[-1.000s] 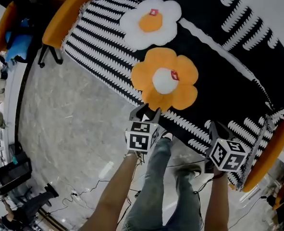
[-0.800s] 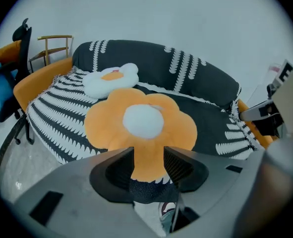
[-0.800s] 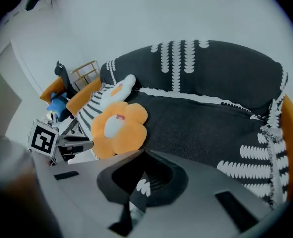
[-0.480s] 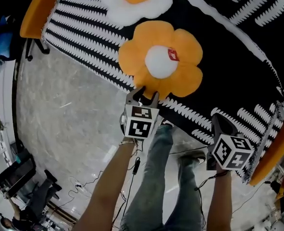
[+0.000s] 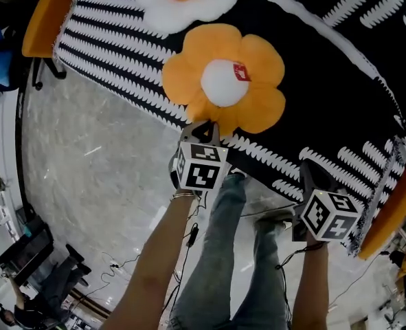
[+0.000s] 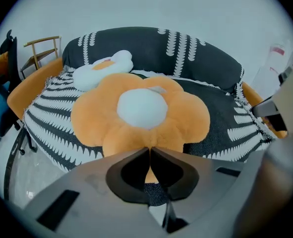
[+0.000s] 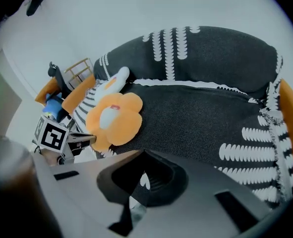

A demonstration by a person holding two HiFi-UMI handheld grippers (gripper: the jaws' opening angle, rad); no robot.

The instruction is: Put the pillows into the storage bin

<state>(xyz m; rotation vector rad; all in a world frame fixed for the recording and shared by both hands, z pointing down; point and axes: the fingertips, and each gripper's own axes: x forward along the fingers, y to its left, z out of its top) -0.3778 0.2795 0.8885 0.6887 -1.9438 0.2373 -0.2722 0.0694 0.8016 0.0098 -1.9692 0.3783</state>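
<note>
Left tool (image 6: pixel 148 149) has just closed, jaws pinched on the near petal of the orange flower pillow (image 6: pixel 141 115). Pillow lies on the striped sofa (image 6: pixel 201 63) seat, white flower pillow (image 6: pixel 91 76) behind it. Right tool (image 7: pixel 143 152): jaws together, at the sofa's front edge.

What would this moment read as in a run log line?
left gripper: just closed on orange flower pillow petal | right gripper: shut, empty, at sofa edge | white flower pillow: untouched on sofa

Bare sofa seat (image 5: pixel 330 95) beside orange pillow (image 5: pixel 223 81)
</note>
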